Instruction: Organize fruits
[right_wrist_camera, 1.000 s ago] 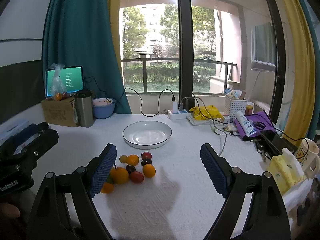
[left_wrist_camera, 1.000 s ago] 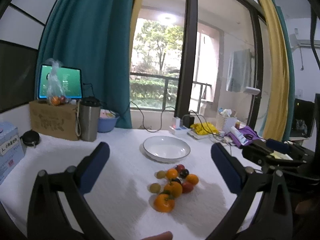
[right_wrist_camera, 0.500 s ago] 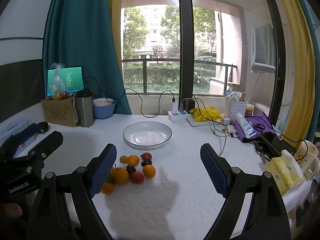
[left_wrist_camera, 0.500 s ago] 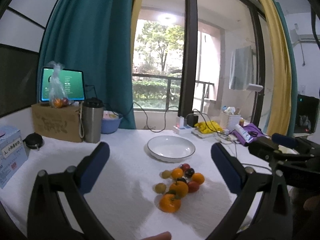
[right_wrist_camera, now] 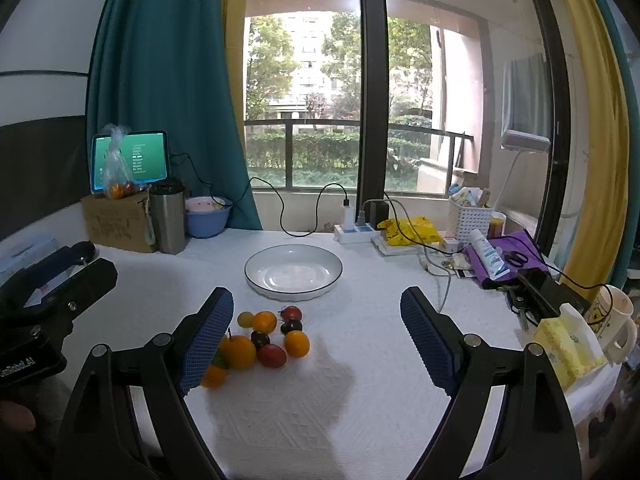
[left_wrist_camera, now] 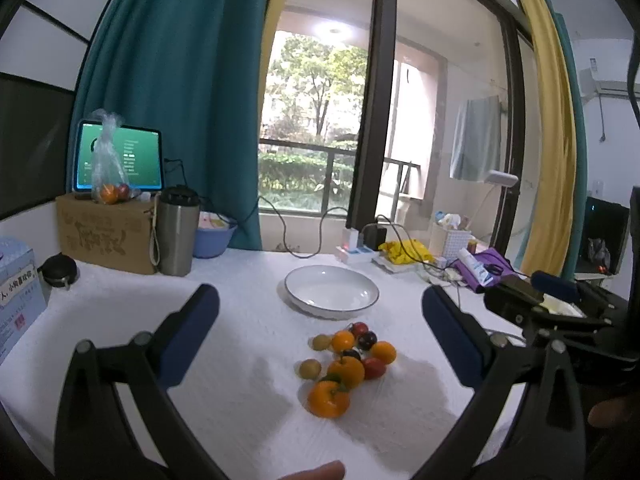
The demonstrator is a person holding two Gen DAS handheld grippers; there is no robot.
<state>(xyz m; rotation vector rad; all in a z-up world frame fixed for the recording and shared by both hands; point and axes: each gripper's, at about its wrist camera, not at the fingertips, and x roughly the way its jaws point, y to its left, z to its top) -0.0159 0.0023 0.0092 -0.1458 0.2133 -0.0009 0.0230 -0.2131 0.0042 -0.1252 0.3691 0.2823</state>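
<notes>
A pile of small fruits (left_wrist_camera: 348, 356) lies on the white tablecloth: oranges, red and dark round ones, and two greenish ones. It also shows in the right wrist view (right_wrist_camera: 264, 344). A white plate (left_wrist_camera: 331, 293) with a dark rim stands empty just behind the pile; it shows in the right wrist view too (right_wrist_camera: 293, 272). My left gripper (left_wrist_camera: 320, 340) is open and empty, held above the table over the pile. My right gripper (right_wrist_camera: 316, 340) is open and empty, just right of the pile.
At the back left stand a cardboard box (left_wrist_camera: 106, 232) with a bag of fruit, a steel tumbler (left_wrist_camera: 176, 232) and a blue bowl (left_wrist_camera: 212, 236). A power strip, cables, a white basket and purple items crowd the back right (right_wrist_camera: 472, 240). A mug (right_wrist_camera: 612, 320) stands at the right edge.
Both grippers have drifted slightly; the fruits and plate sit a little further right in the left wrist view. Nothing was grasped or moved.
</notes>
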